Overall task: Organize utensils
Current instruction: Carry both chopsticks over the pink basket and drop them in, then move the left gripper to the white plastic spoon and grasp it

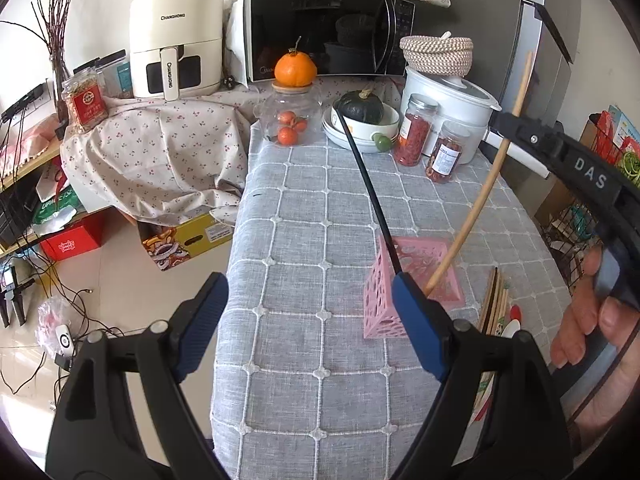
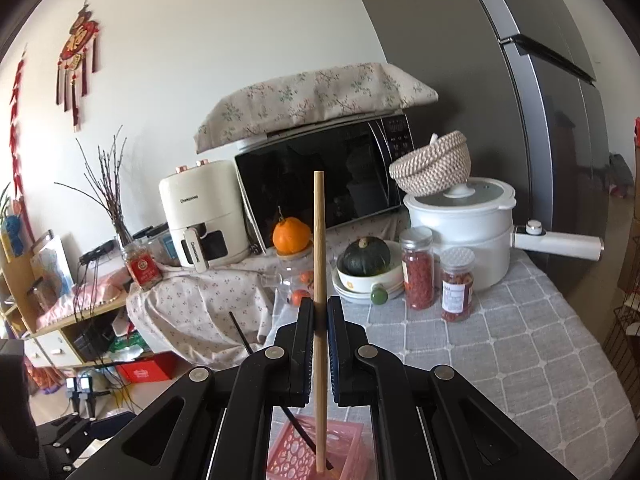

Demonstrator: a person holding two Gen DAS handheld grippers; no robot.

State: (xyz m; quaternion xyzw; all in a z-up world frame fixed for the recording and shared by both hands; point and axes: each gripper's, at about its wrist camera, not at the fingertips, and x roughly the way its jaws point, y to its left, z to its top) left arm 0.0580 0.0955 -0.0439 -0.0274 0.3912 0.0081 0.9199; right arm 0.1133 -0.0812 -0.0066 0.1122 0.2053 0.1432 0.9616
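A pink perforated holder (image 1: 414, 284) stands on the grey checked tablecloth (image 1: 320, 240); it also shows at the bottom of the right wrist view (image 2: 298, 456). A black chopstick (image 1: 370, 188) leans out of it, seen behind the gripper in the right wrist view (image 2: 240, 334). My right gripper (image 2: 319, 320) is shut on a wooden chopstick (image 2: 319, 280), its lower tip inside the holder; it also shows in the left wrist view (image 1: 480, 204). My left gripper (image 1: 308, 320) is open and empty in front of the holder. More chopsticks (image 1: 494, 304) lie to the right of the holder.
At the back of the table stand a bowl with a green squash (image 1: 362, 108), a glass jar topped by an orange (image 1: 295, 68), two spice jars (image 1: 412, 130), a white pot (image 1: 452, 100), a microwave (image 1: 324, 28) and an air fryer (image 1: 176, 40). The floor with boxes (image 1: 184, 240) lies left.
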